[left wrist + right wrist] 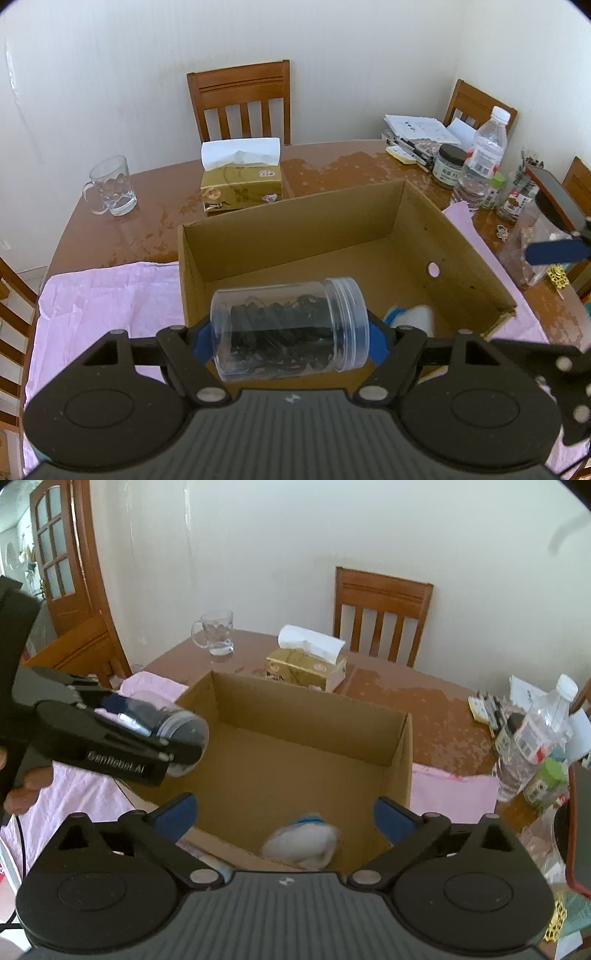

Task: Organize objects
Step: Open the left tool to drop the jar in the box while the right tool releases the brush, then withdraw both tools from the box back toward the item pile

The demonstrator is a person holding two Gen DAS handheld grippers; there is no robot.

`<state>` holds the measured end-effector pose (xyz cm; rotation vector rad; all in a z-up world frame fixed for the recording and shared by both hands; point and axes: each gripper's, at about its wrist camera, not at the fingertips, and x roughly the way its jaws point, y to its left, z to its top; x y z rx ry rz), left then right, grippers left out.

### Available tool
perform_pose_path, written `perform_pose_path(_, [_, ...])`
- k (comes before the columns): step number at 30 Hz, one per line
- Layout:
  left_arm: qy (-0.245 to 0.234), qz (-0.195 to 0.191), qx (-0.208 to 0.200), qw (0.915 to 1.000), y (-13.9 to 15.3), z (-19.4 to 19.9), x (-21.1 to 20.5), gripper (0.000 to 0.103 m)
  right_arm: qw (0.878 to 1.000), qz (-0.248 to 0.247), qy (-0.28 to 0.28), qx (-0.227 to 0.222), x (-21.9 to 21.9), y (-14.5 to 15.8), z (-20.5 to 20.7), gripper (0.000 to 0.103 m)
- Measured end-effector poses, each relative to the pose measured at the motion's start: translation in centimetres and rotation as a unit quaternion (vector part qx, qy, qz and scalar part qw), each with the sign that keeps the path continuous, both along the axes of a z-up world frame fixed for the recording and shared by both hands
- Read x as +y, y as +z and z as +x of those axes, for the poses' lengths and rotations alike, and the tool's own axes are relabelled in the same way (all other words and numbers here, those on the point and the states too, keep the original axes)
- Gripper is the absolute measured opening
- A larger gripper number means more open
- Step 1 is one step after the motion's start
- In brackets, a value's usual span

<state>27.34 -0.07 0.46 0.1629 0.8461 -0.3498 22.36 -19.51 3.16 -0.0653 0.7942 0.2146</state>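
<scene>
Jar on its way into the box, one item already inside.

The left hand-held gripper (290, 332) is clamped on a clear jar (290, 328) above the cardboard box (295, 218), where a white bundle (301, 843) lies; the right hand-held gripper (282, 818) hangs wide open, empty. Bottles (484, 155) crowd the brown table (332, 162), with a pink cloth (103, 295), chairs and pale walls around.

mug (110, 186): seen far ahead-left of the jaws
tissues (242, 173): seen straight ahead
bottle (485, 147): seen far right
chair (240, 99): seen behind tissues
</scene>
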Motion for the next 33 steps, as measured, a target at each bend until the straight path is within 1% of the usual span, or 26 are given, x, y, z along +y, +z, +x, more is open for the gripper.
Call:
perform_pose_path(2, [0.0,0.002,0.002,1.0,-0.2,0.5,0.1,0.077,1.0,-0.008,-0.007,0.005,0.0,-0.3,-0.1,0.103])
perform_pose_path(3, [0.001,0.002,0.001,1.0,-0.3,0.7,0.1,0.079,1.0,-0.011,-0.01,0.007,-0.1,-0.4,-0.2,0.103])
perform_pose_path(5, [0.006,0.001,-0.001,1.0,-0.3,1.1,0.2,0.096,1.0,-0.011,-0.015,0.008,-0.3,-0.5,-0.5,0.103])
perform_pose_path(6, [0.011,0.001,-0.005,0.9999,-0.3,1.2,0.2,0.098,1.0,-0.011,-0.018,0.009,-0.4,-0.6,-0.6,0.103])
perform_pose_path(8, [0.015,0.004,-0.015,0.9998,-0.1,1.3,0.2,0.099,1.0,-0.011,-0.024,0.011,-0.6,-0.8,-0.9,0.103])
perform_pose_path(17, [0.013,0.013,-0.02,0.9996,-0.2,-0.3,0.0,0.1,0.999,-0.031,-0.04,0.017,-0.9,-1.9,-2.4,0.103])
perform_pose_path(20, [0.013,0.017,-0.019,0.9996,-0.4,-1.4,0.2,0.1,0.998,-0.039,-0.042,0.024,-0.8,-2.5,-3.2,0.103])
perform_pose_path(26, [0.021,0.017,-0.014,0.9995,-0.8,-3.8,0.7,0.1,0.997,-0.031,-0.053,0.043,-1.3,-3.9,-5.2,0.103])
perform_pose_path(30, [0.027,0.019,-0.01,0.9994,-1.3,-5.7,1.1,0.101,0.996,-0.039,-0.065,0.055,-1.5,-4.8,-6.5,0.103])
perform_pose_path(33, [0.036,0.015,-0.004,0.9992,-1.8,-7.2,1.6,0.101,0.994,-0.036,-0.071,0.069,-1.6,-5.7,-7.5,0.103])
